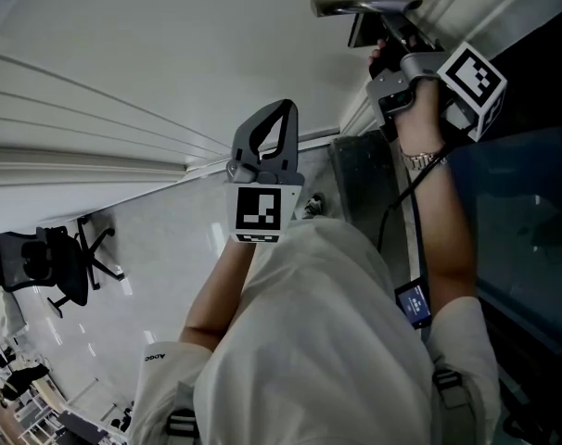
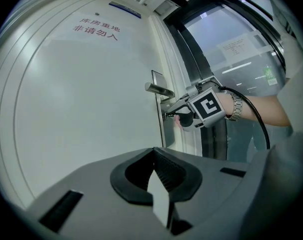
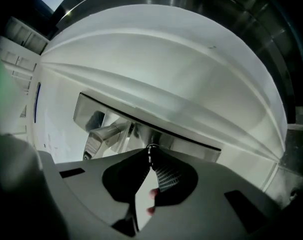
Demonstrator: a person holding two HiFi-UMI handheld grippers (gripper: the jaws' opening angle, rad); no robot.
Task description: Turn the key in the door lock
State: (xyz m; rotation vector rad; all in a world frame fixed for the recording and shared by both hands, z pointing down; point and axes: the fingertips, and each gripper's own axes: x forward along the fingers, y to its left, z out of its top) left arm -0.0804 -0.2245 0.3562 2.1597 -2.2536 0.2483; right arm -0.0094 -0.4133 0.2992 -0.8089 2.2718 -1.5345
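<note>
- The right tongs (image 3: 150, 152) point flat at the door (image 2: 86, 114), just under the door handle (image 2: 159, 89). That is where the lock (image 3: 167, 138) is.
- They are pinched almost fully closed on the small key (image 3: 151, 147). The key sits in the lock, so I think a twist of the wrist can turn it.
- The left tongs (image 2: 154, 152) wait away from the door. They are closed, with nothing in them.
</note>
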